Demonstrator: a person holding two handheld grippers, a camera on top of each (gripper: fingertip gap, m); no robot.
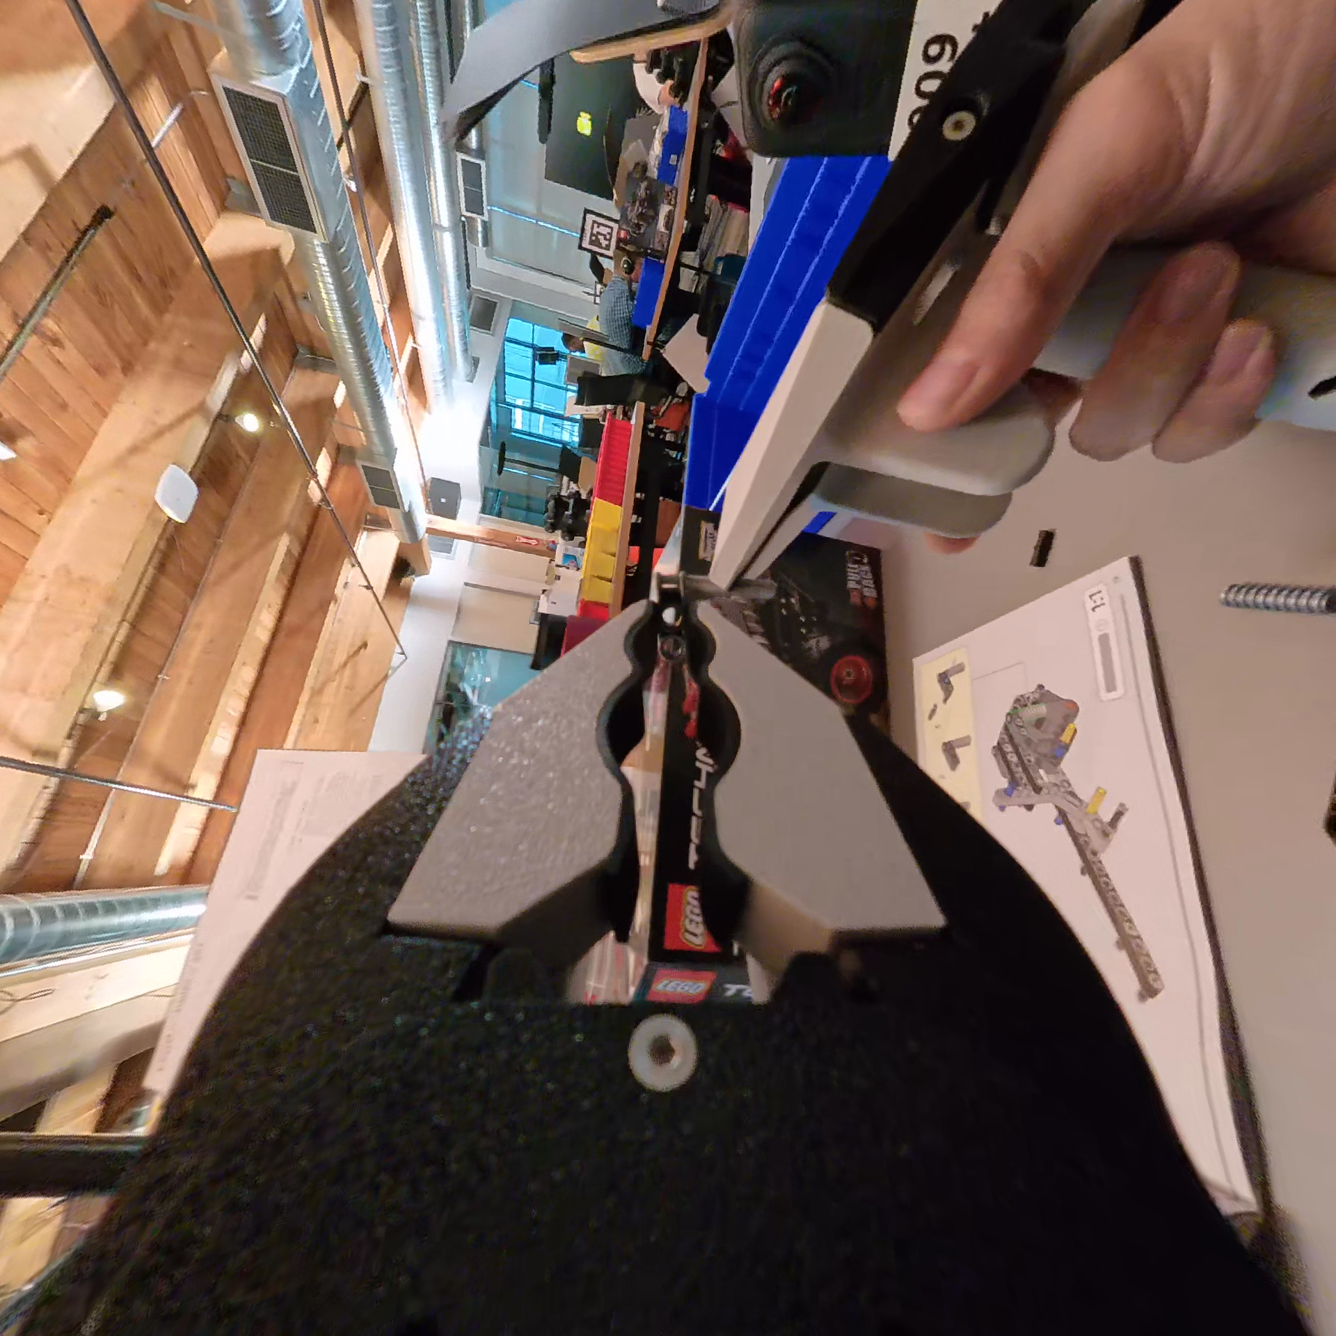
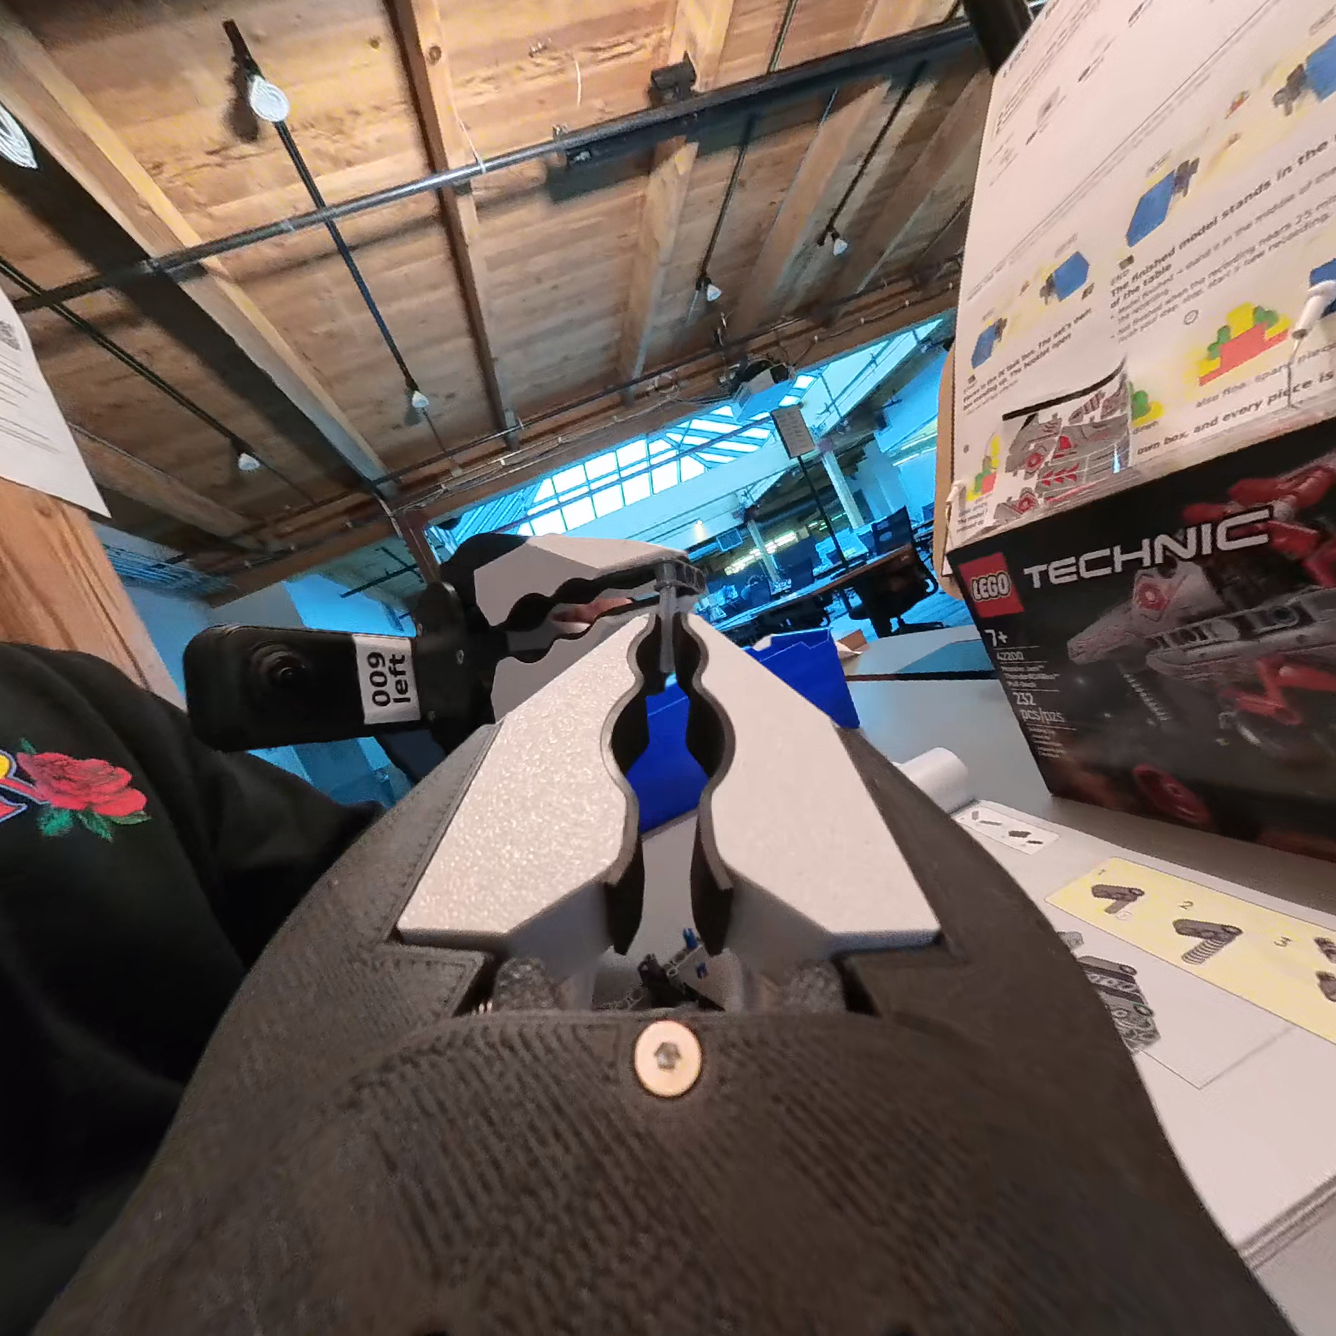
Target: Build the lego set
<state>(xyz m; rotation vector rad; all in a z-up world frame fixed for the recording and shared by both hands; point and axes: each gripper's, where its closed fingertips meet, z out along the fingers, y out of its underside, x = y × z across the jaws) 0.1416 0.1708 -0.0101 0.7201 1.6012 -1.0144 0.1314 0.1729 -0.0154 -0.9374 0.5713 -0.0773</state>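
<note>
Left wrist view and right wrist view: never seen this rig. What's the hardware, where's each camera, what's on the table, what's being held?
No robot here: a person holds a hand-held gripper in each hand, each with a wide-angle camera looking forward along its two grey fingers.

The left wrist view is tipped sideways. The left hand-held gripper pinches a small black piece at its tips. The person's hand grips the other tool.

In the right wrist view, the right hand-held gripper pinches a thin grey pin. The left tool meets it from the left, as if the two parts are being joined.

On the grey table: an open instruction booklet, a metal spring, the set's box and blue bins.
</note>
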